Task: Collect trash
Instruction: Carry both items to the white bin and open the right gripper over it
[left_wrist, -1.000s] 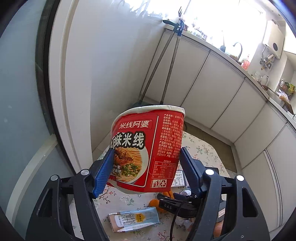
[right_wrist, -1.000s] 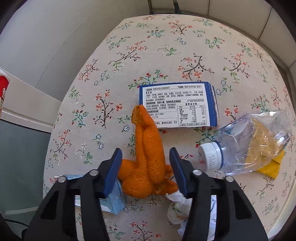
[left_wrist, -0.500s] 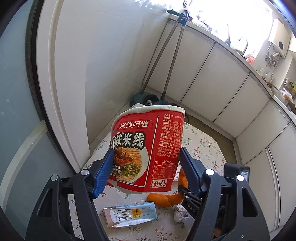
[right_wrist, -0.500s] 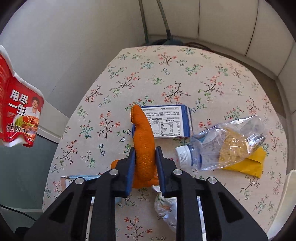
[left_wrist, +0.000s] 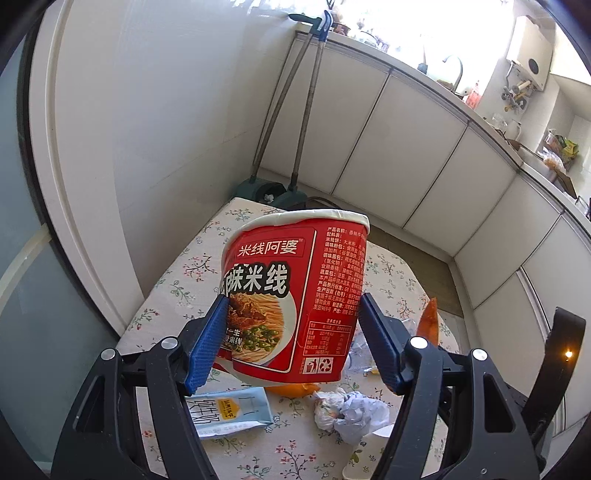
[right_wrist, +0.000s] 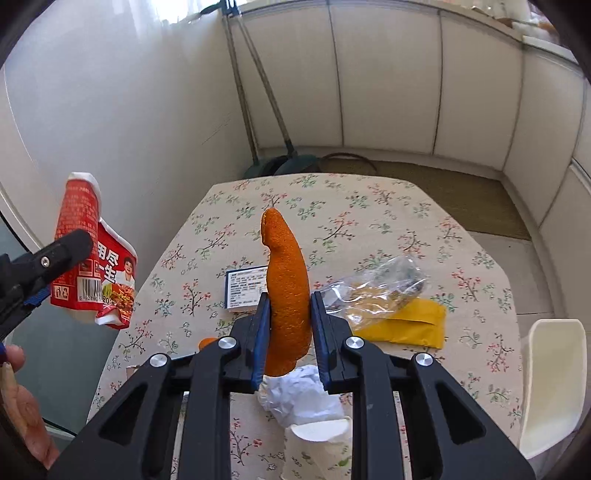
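Pinching an orange peel (right_wrist: 287, 295) upright, right hand-held gripper (right_wrist: 288, 314); left hand-held gripper (left_wrist: 291, 339) clasping noodle cup (left_wrist: 295, 295).

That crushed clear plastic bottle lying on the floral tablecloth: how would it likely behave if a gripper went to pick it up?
The crushed plastic bottle looks empty, so probably light. Its walls are already creased and flattened, so they would likely buckle further under the fingers rather than resist. Being squashed, it seems unlikely to roll, though the smooth plastic may slip.
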